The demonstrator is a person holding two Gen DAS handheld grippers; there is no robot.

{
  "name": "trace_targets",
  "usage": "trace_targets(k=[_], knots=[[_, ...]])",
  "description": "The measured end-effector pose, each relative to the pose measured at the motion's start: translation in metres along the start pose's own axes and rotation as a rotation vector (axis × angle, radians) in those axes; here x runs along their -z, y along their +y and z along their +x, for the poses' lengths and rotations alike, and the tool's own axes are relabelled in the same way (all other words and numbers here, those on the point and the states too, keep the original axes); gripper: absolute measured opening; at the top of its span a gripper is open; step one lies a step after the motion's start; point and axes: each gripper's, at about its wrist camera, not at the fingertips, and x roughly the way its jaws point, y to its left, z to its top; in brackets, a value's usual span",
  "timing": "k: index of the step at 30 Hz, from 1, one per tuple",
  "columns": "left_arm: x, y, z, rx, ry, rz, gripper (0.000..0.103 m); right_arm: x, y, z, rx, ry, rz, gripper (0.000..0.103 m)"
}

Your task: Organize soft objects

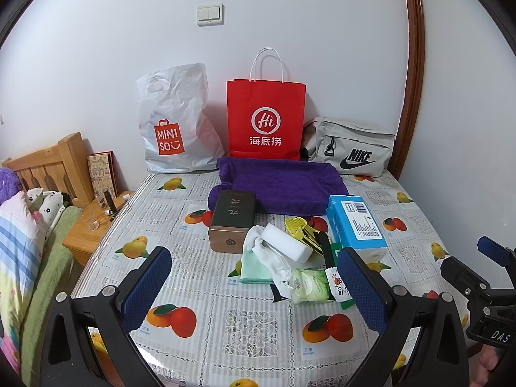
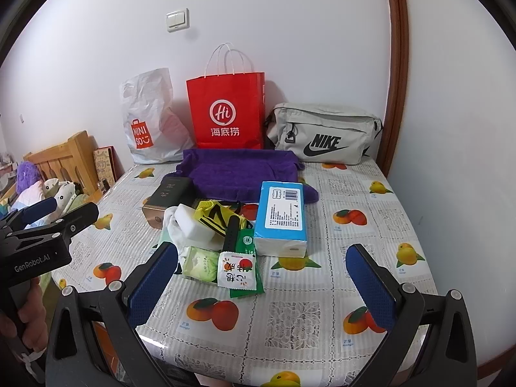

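A table (image 1: 225, 348) with a fruit-print cloth stands against a white wall. The left gripper (image 1: 254, 283) hangs over the near edge of the table with its blue pads wide apart, and it holds nothing. The right gripper (image 2: 261, 277) is the same: its two blue pads are spread wide and nothing is between them. Each gripper shows at the side of the other one's view.

A little heap of things lies in the middle of the table, just past the grippers. A purple towel (image 1: 277, 183) lies flat behind the heap, near the back of the table. A white sock (image 1: 267, 254) is bunched up in the heap, and a white sponge block (image 1: 287, 242) rests on top of it. A folded green cloth (image 1: 253, 269) peeks out from under the sock. A green pack of wet wipes (image 2: 198, 262) lies at the front of the heap, touching a small snack packet (image 2: 237, 269) with an orange picture on it. A blue pack of tissues (image 2: 280, 216) lies on the right side of the heap. A dark box with a gold end (image 1: 230, 222) lies on the left side, with its far end on the towel's edge. Something yellow and black (image 2: 214, 214) sits in the middle, but I cannot tell what it is.

Three bags stand along the wall: a white MINISO bag (image 1: 175, 122), a red paper bag (image 1: 266, 119) and a grey Nike bag (image 1: 351, 148). A light switch (image 1: 210, 14) is on the wall above them. A bed (image 1: 19, 242) with a wooden headboard is to the left of the table.
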Motion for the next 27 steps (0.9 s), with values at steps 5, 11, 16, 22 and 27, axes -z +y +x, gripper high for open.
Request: trace_targets(k=[5,11,16,22,27], knots=[[0.0,0.0,0.0,-0.001,0.0,0.0,0.103,0.0,0.001,0.0,0.0,-0.001,-0.001,0.102],[0.001,0.004,0.0,-0.002,0.0,-0.001,0.103,-0.001,0.002,-0.001,-0.002,-0.003,-0.003,0.102],[0.002,0.004,-0.001,-0.002,-0.003,0.001,0.103,-0.002,0.002,0.001,-0.01,-0.005,0.0,0.102],[0.001,0.011,0.006,-0.005,0.01,-0.015,0.103,-0.001,0.001,0.017,-0.035,-0.001,0.001,0.102],[0.0,0.021,0.031,-0.023,0.056,-0.029,0.103,0.005,0.0,0.041,-0.047,0.041,0.002,0.102]])
